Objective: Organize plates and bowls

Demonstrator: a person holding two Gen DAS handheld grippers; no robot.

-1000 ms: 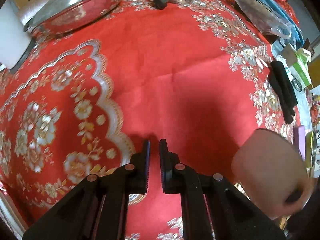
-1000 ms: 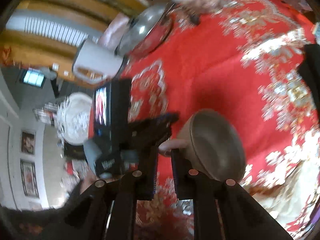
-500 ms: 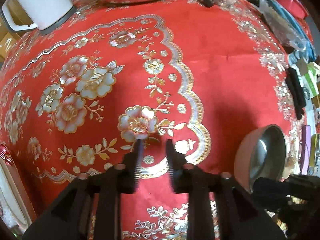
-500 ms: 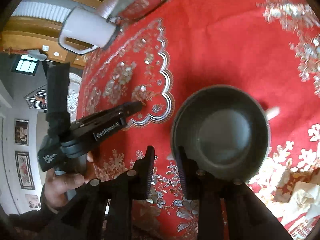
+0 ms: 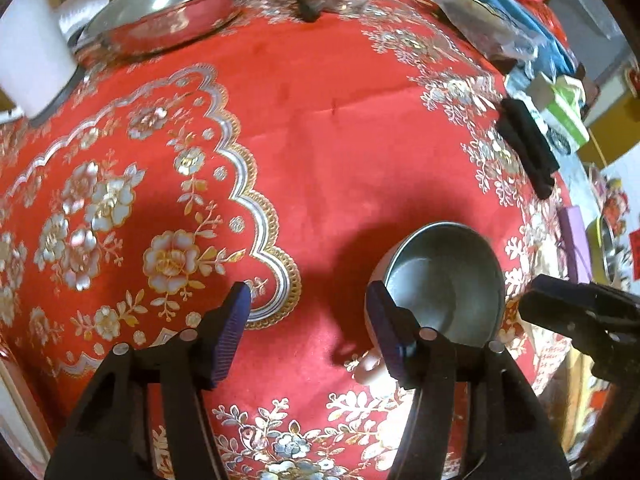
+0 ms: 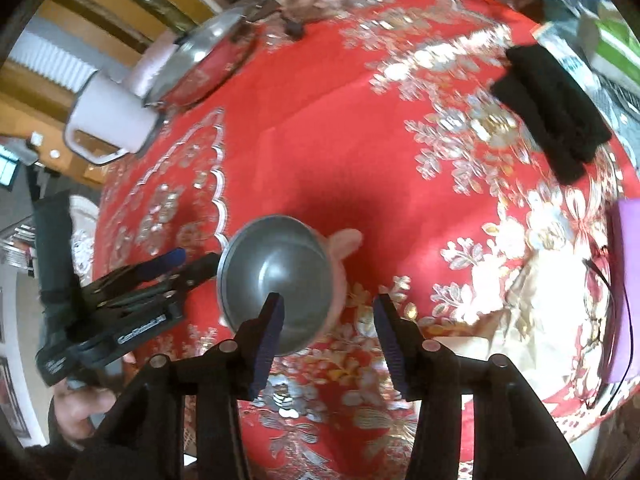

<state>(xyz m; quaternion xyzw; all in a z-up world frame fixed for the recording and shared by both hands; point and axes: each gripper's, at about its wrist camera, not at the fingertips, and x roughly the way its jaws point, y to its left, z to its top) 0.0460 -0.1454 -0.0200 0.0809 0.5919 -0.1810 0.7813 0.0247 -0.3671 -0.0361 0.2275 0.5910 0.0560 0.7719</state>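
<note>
A small bowl (image 5: 444, 276), pink outside and grey metal inside, stands upright on the red flowered tablecloth (image 5: 320, 128). My left gripper (image 5: 310, 324) is open over bare cloth, and its right finger (image 5: 384, 332) sits just beside the bowl's left rim. In the right wrist view the bowl (image 6: 276, 268) lies ahead and left. My right gripper (image 6: 331, 330) is open wide, its left finger (image 6: 270, 328) overlapping the bowl's near rim. The bowl's pink handle stub (image 6: 344, 240) points away.
A lidded steel pan (image 5: 160, 16) and a white jug (image 5: 28, 52) stand at the far left. A black folded cloth (image 5: 528, 148), a green and white carton (image 5: 564, 116) and a purple box (image 6: 624, 300) line the right edge. A hand (image 6: 80, 408) holds the left tool.
My right gripper was shut on the bowl's rim and has opened, leaving the bowl on the cloth. My left gripper has opened too and swung right toward the bowl.
</note>
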